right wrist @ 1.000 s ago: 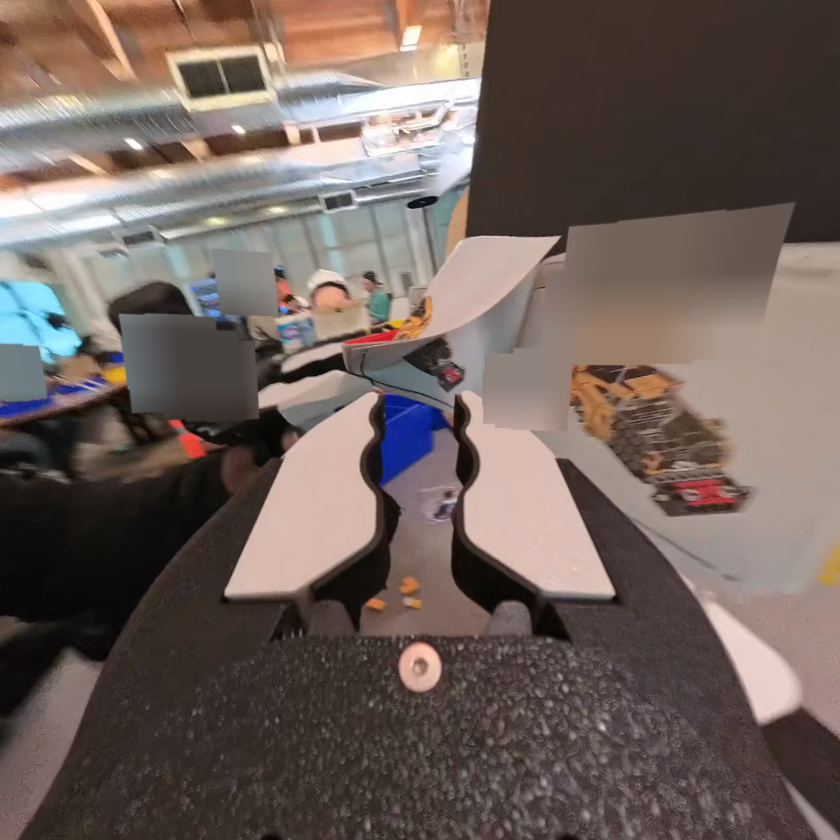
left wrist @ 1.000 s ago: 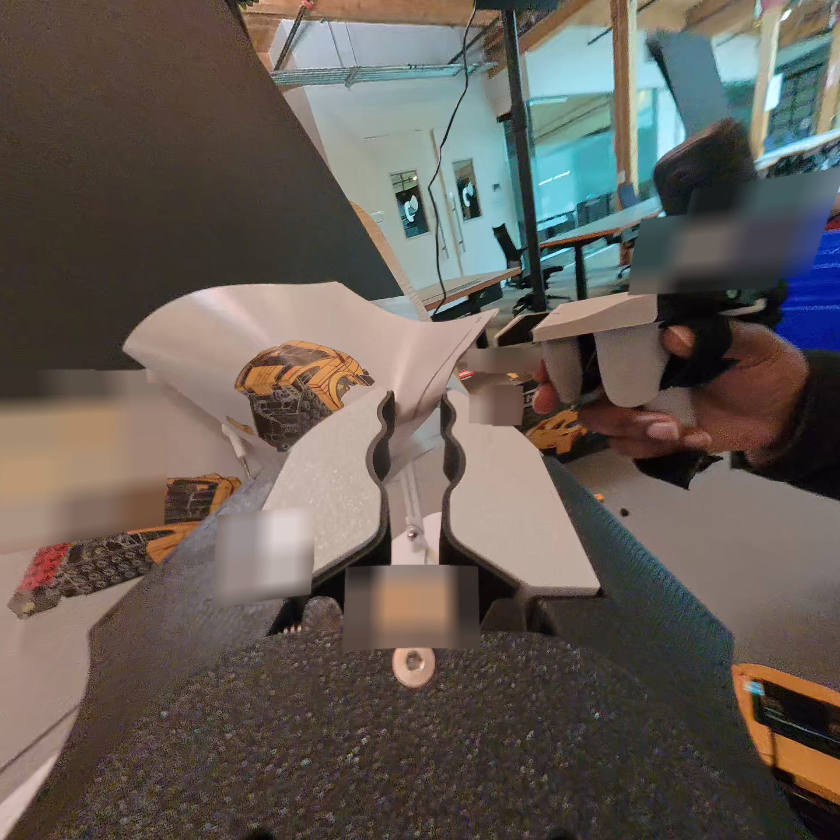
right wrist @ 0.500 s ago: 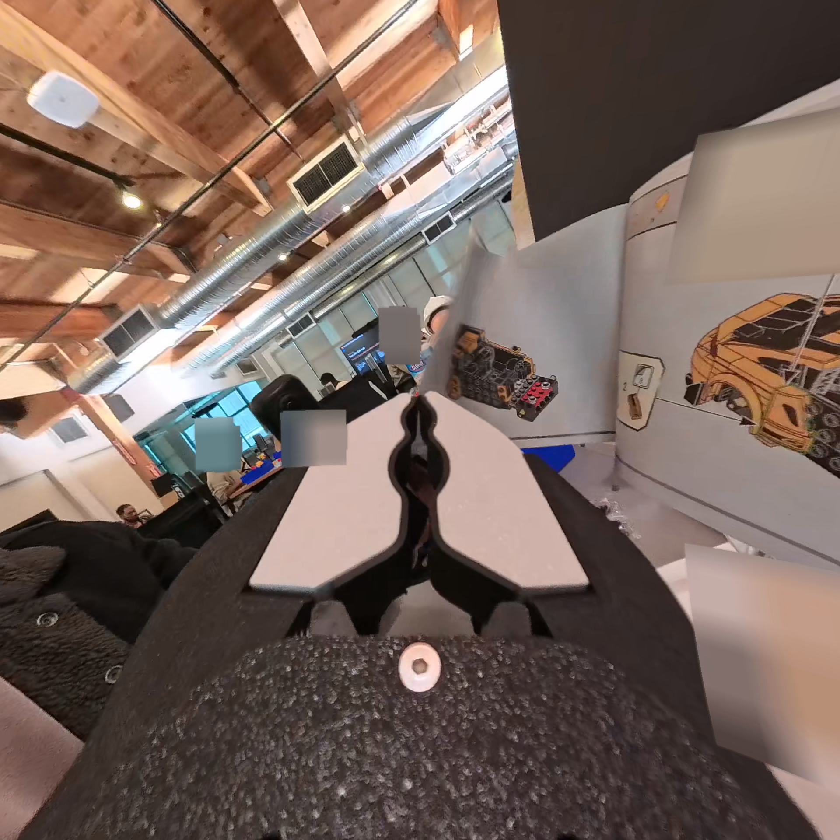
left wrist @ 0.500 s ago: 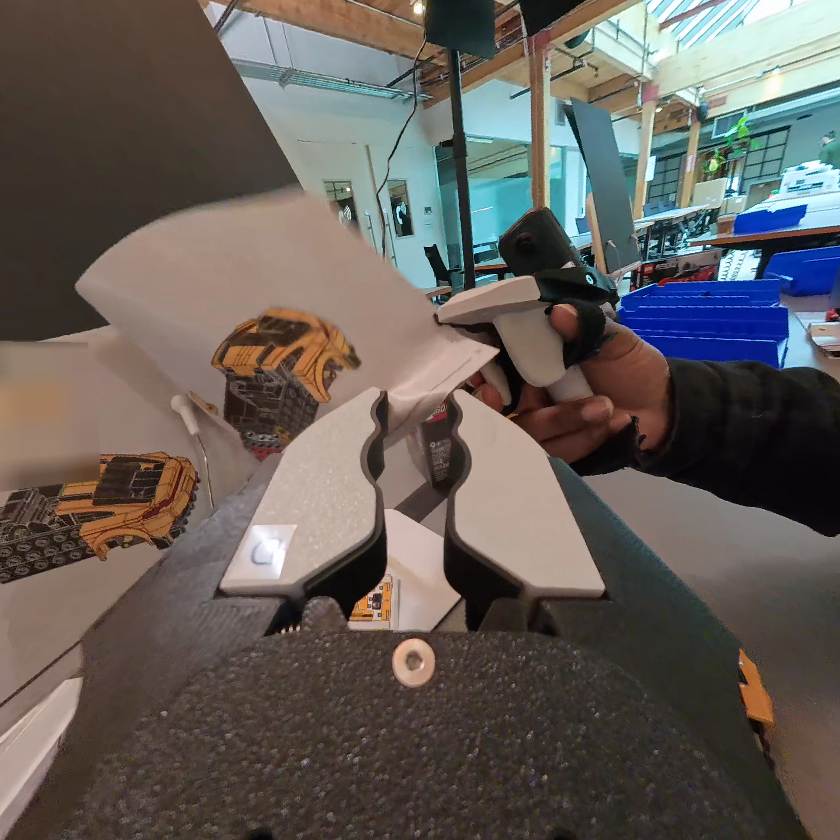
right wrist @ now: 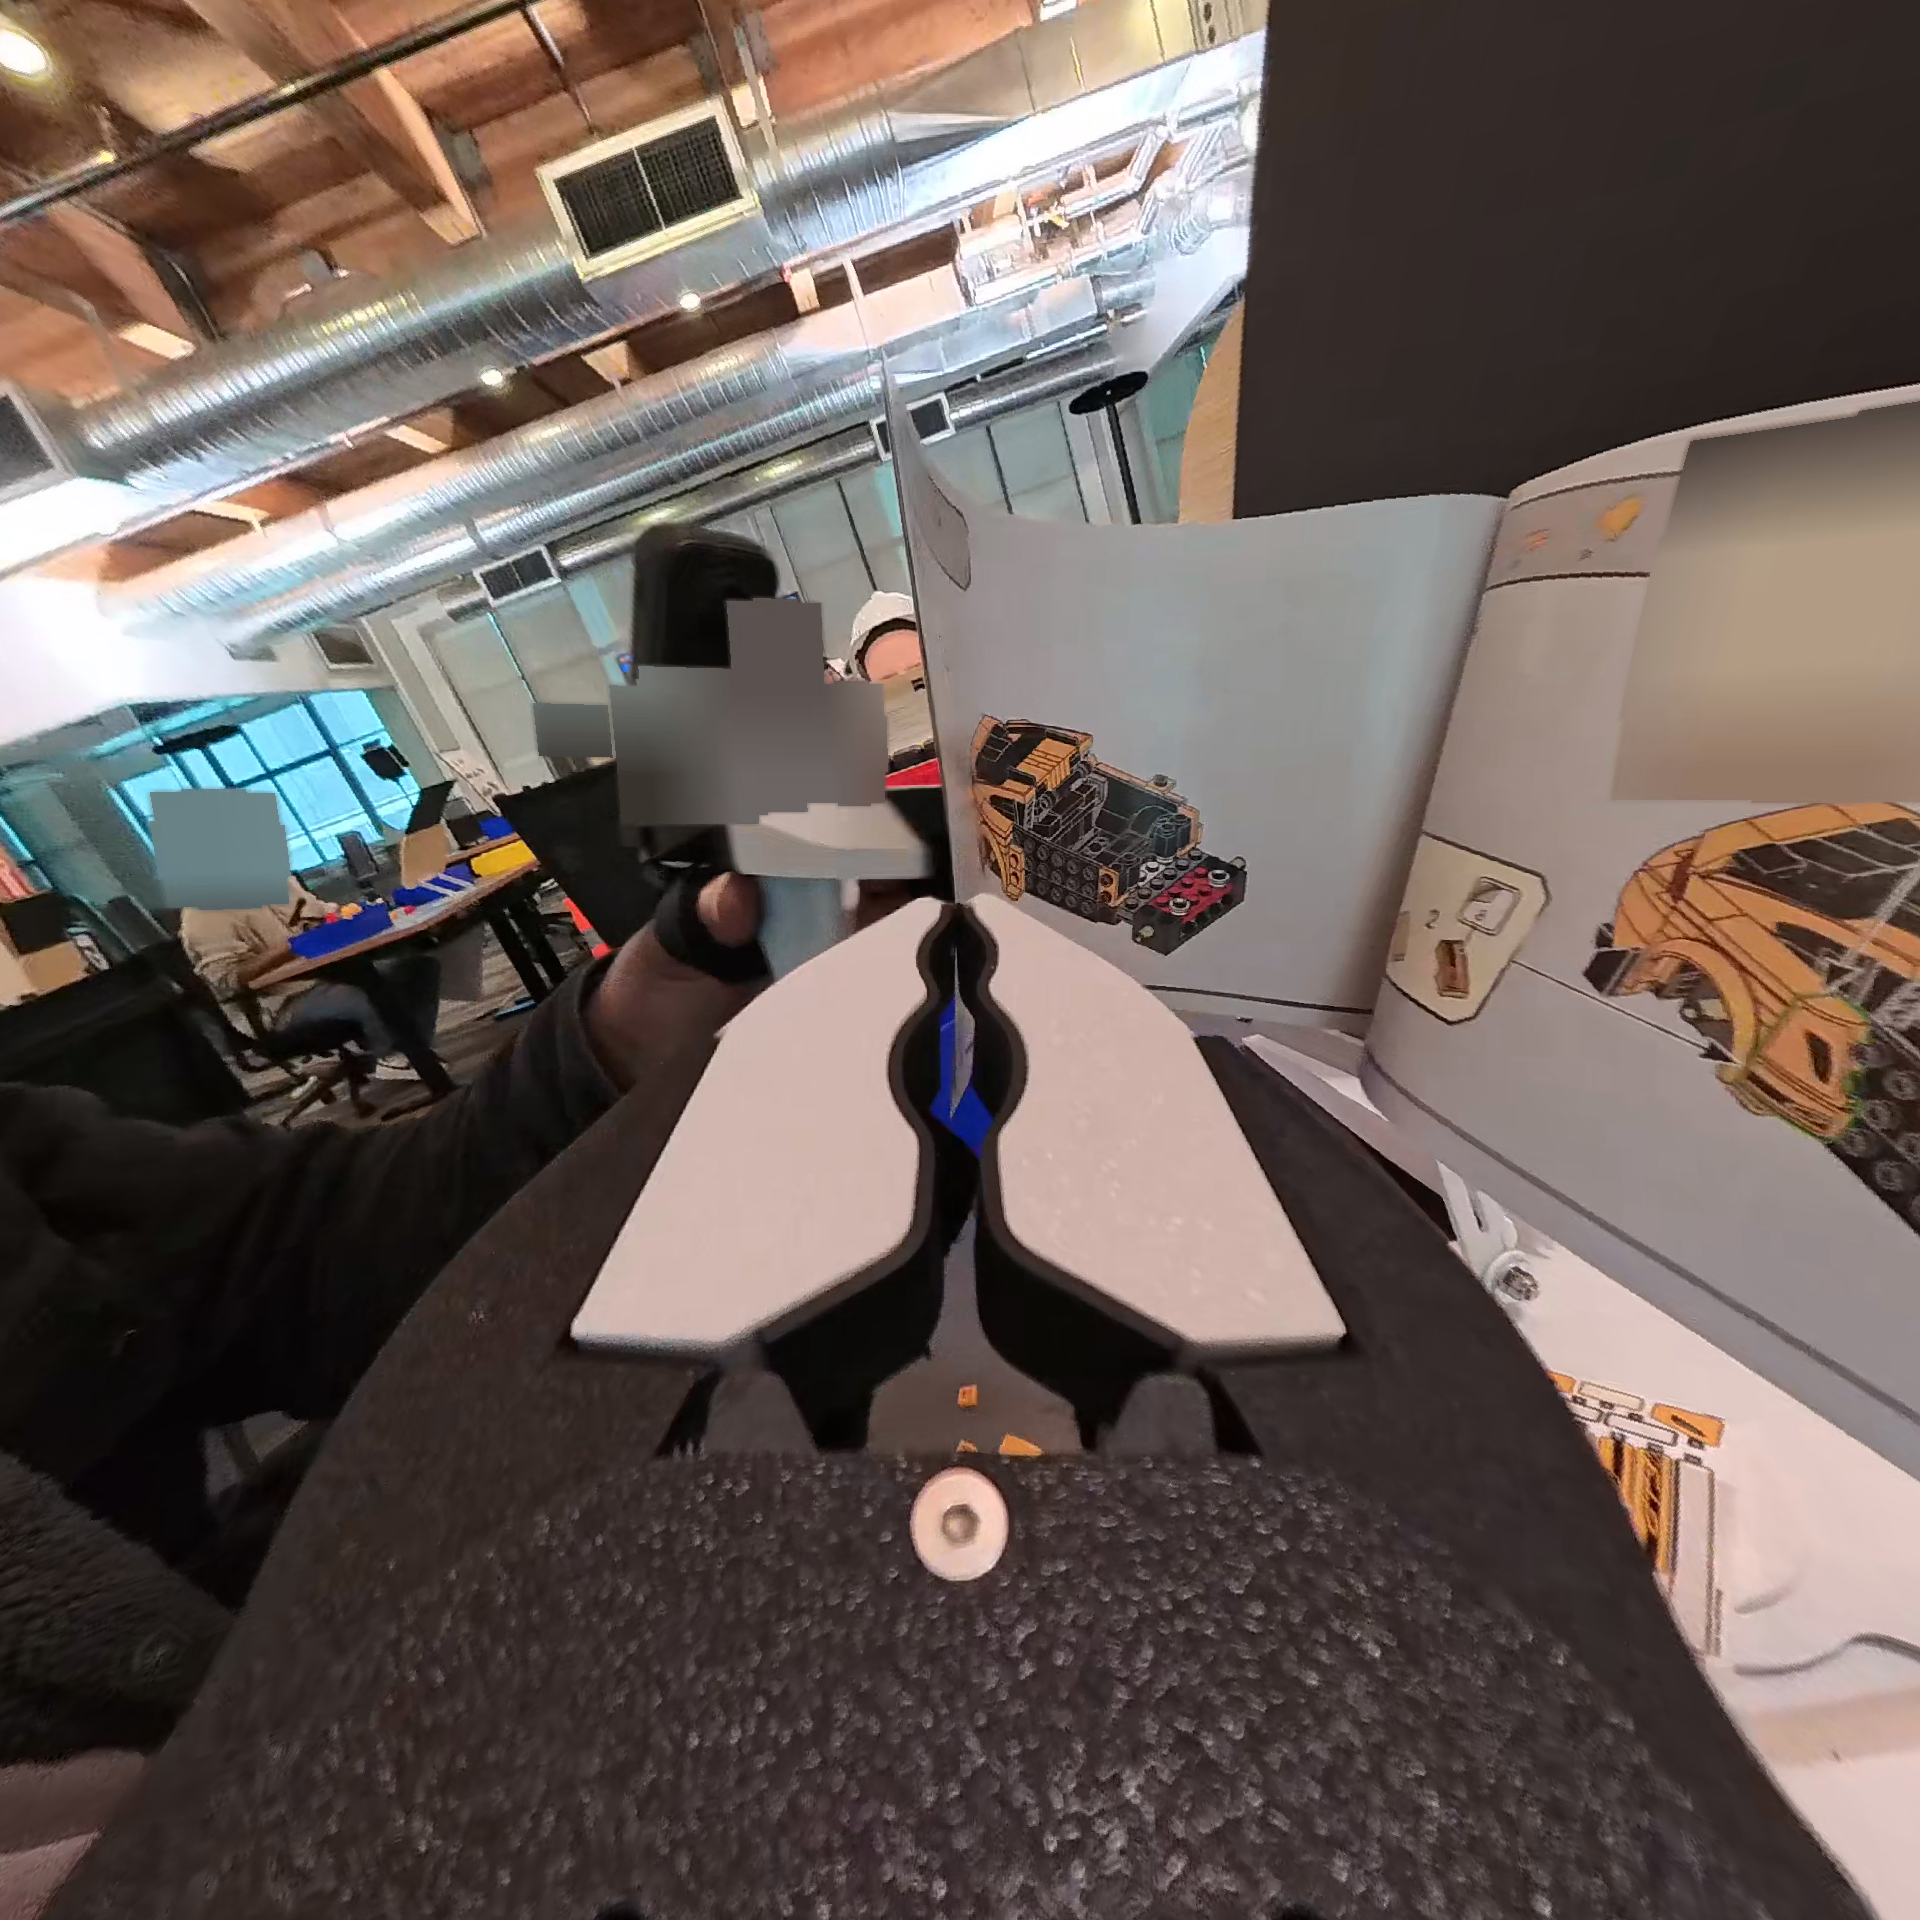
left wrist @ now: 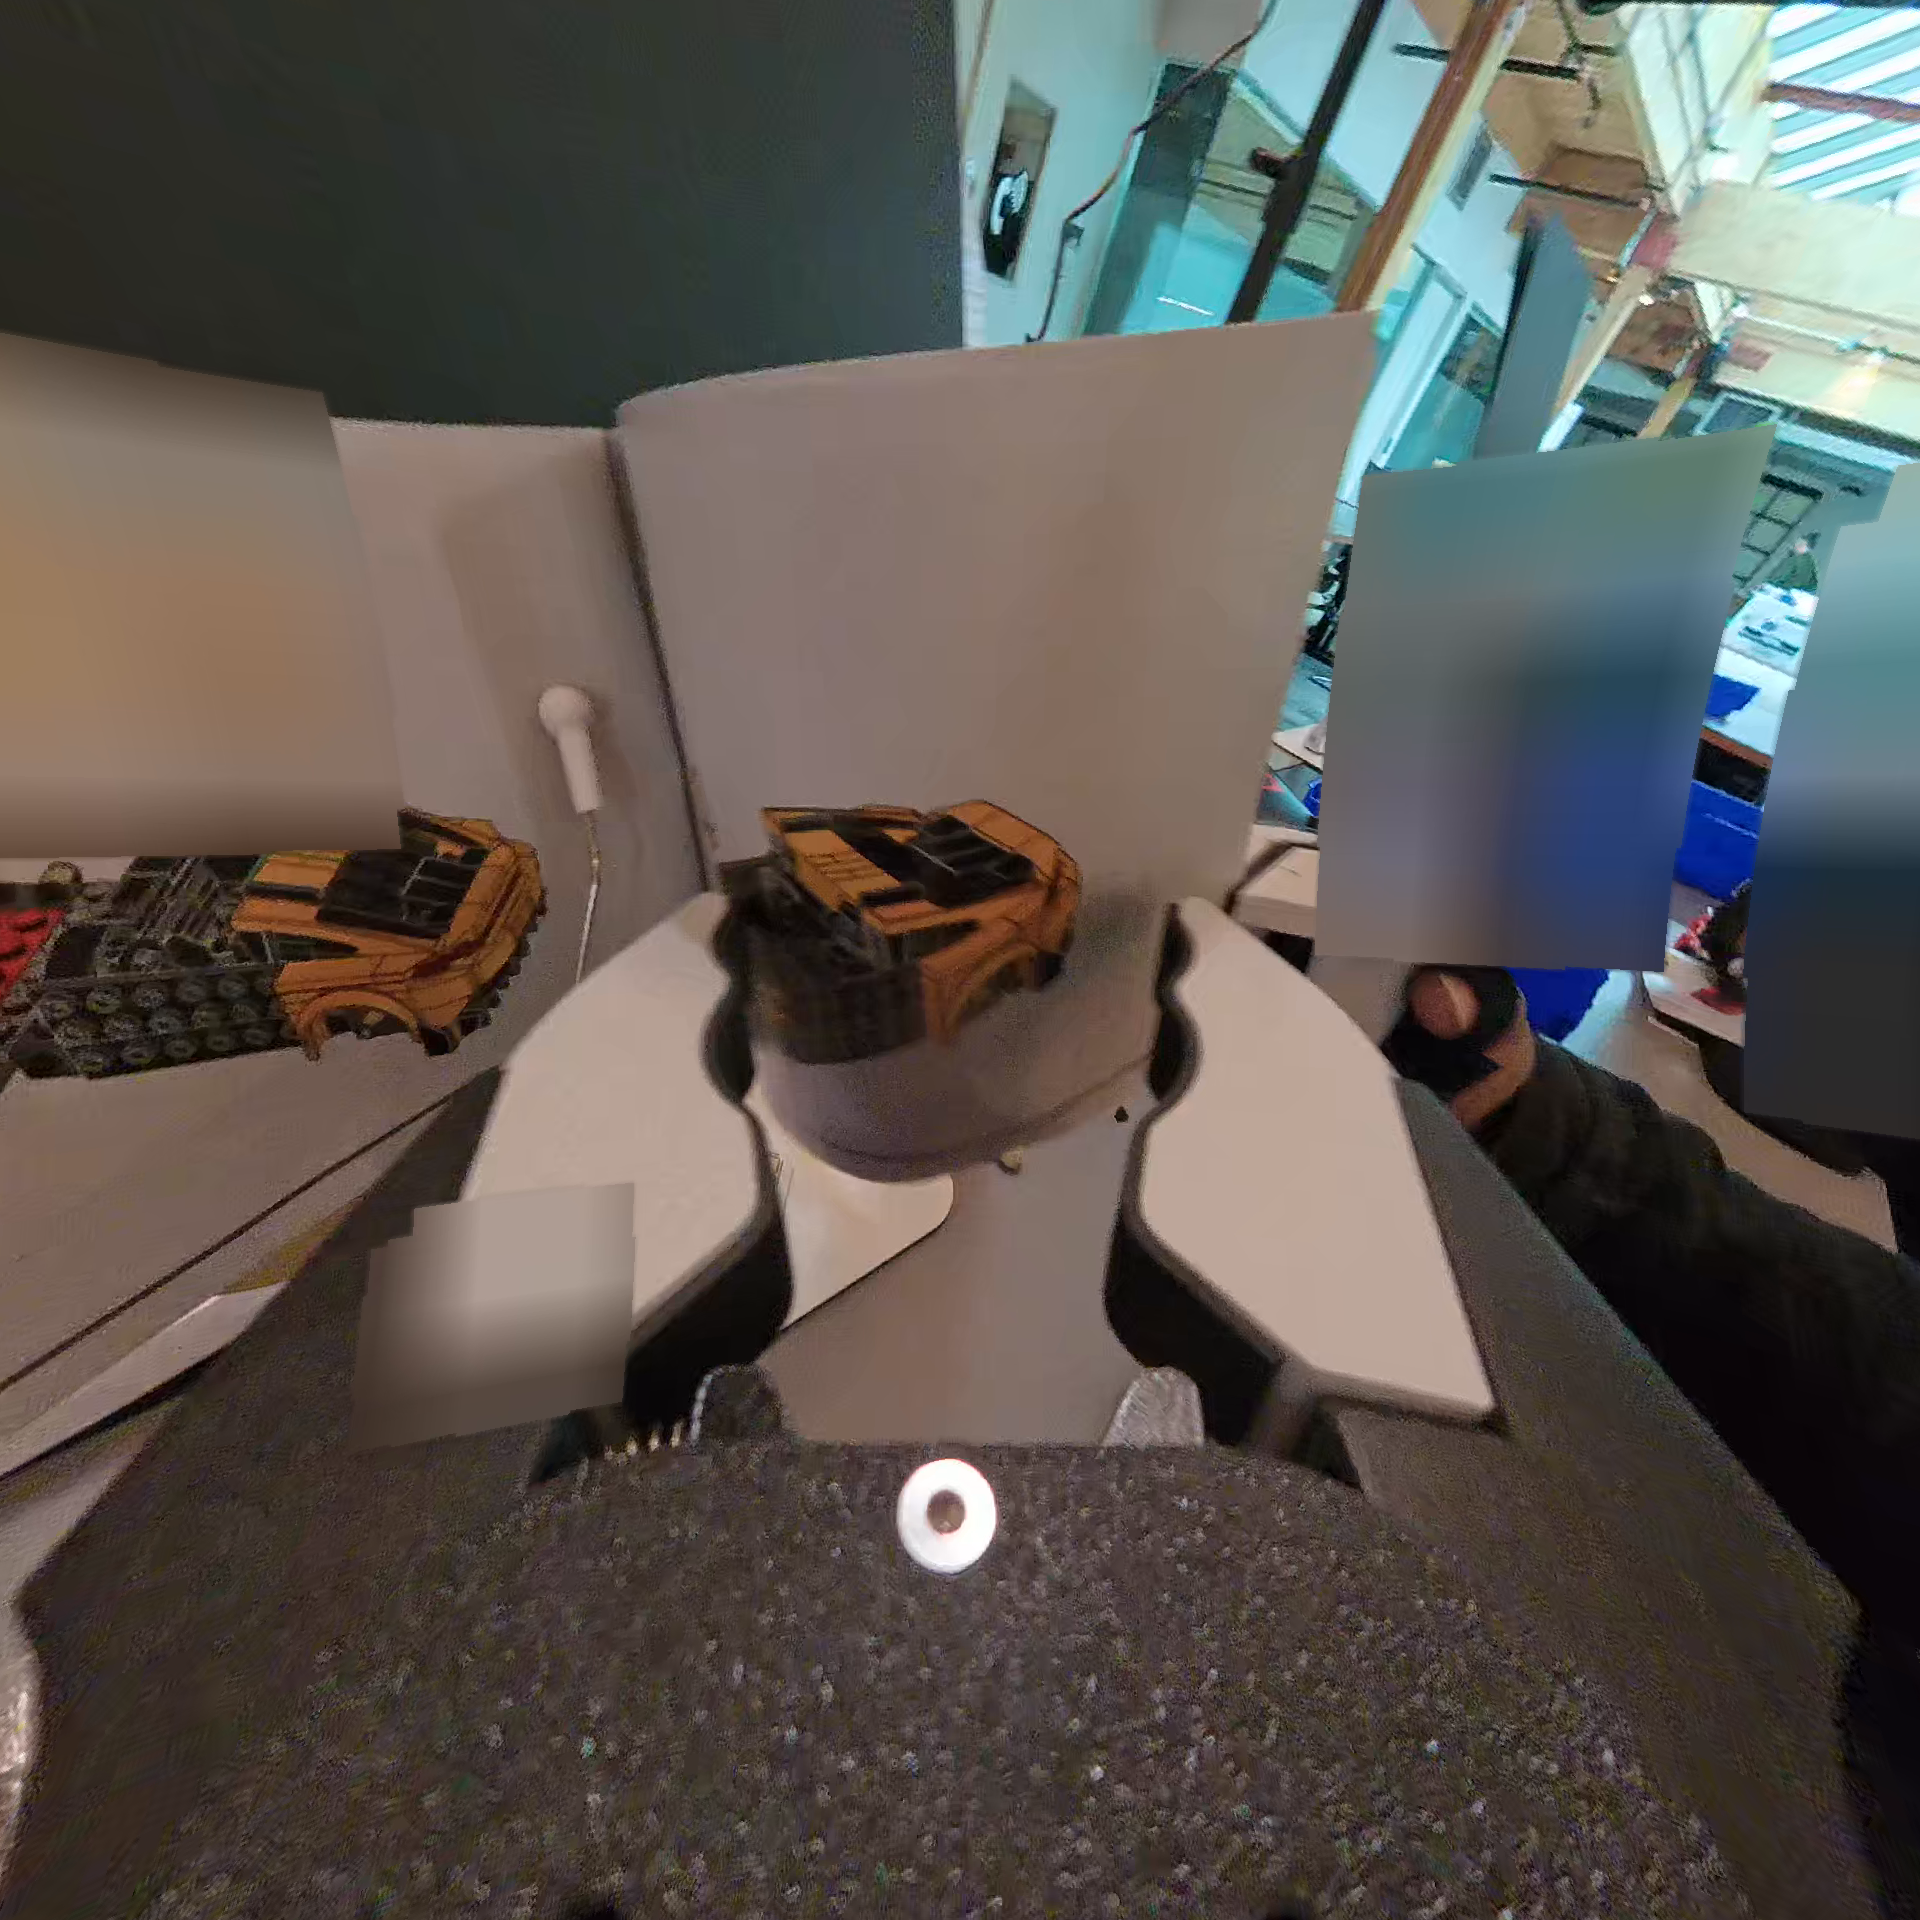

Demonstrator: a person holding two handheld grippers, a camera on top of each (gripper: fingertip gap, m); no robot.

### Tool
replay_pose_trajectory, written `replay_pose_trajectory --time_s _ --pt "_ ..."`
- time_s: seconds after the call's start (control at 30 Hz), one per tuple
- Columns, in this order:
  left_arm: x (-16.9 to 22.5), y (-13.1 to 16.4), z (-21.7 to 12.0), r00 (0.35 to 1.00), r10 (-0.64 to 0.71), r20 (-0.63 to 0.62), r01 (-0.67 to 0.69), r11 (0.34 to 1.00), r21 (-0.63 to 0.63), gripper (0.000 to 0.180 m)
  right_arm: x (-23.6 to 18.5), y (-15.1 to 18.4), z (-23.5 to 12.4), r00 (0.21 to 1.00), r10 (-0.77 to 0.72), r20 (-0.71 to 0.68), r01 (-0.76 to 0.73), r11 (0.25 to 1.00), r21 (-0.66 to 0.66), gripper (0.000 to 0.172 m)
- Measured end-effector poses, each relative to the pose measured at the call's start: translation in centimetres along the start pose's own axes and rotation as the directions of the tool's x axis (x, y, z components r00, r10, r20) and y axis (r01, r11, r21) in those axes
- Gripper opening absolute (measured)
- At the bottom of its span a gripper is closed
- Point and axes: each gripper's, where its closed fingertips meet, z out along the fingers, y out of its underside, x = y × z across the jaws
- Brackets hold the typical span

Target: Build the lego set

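So up close in the left wrist view, the left gripper (left wrist: 951, 966) has its fingers (left wrist: 613, 1049) spread wide, nothing pinched. Between and just past the tips stands a raised page (left wrist: 935, 623) of an instruction booklet (left wrist: 488, 582), with a printed orange and black brick car (left wrist: 914, 914) on it; the pads don't press on the paper. Left of the spine, the flatter page shows a second car drawing (left wrist: 312, 935), and a small white peg with a thin cord (left wrist: 569, 748) sits against that page. A black board (left wrist: 468, 187) stands behind the booklet. To the right, a hand in a black fingerless glove (left wrist: 1455, 1029) peeks out from behind the page edge

Right wrist view: the right gripper (right wrist: 954, 920) has its fingers (right wrist: 821, 1101) pressed together on the free edge of that same page (right wrist: 1195, 675), which rises straight up out of the tips. This side shows a part-built car drawing, orange, black and red (right wrist: 1101, 831). Further right the booklet curves away with a bigger orange car print (right wrist: 1766, 935), and the white table (right wrist: 1818, 1621) below carries another printed sheet (right wrist: 1631, 1486). A few tiny orange bits (right wrist: 987, 1434) lie on the surface under the fingers. Just left of the page is the other gripper, white fingers and gloved hand (right wrist: 707, 935). Far back: desks with blue bins (right wrist: 416, 914), seated people, wooden ceiling beams and silver ducts (right wrist: 416, 343)
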Motion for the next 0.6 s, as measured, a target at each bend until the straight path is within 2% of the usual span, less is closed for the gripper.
replay_pose_trajectory --time_s 0.07,0.23,0.4,0.53,0.6 --pt "0.0 -0.1 0.3 0.999 -0.022 -0.025 0.022 1.0 0.013 0.04 0.1 0.1 0.2 1.0 -0.011 -0.012 0.011 1.0 -0.001 0.0" --pt "-0.1 0.1 0.0 0.998 -0.023 -0.056 0.024 1.0 0.018 0.032 1.8 -0.1 -1.0 0.997 -0.017 -0.076 0.017 1.0 0.007 0.0" --pt "-1.0 0.2 -0.6 0.999 -0.014 -0.035 0.014 1.0 0.015 0.013 2.9 -0.2 -1.8 0.995 -0.002 -0.098 0.004 1.0 0.012 0.0" --pt "-1.2 0.2 -0.9 1.0 0.016 -0.01 -0.016 1.0 0.025 0.01 2.9 0.0 -1.7 0.995 -0.006 -0.104 0.007 1.0 0.008 0.0" --pt "-0.3 0.2 -1.0 0.998 0.05 -0.032 -0.049 0.998 0.034 0.028 3.0 -0.1 -1.8 0.994 0.002 -0.106 0.0 1.0 0.02 0.0"
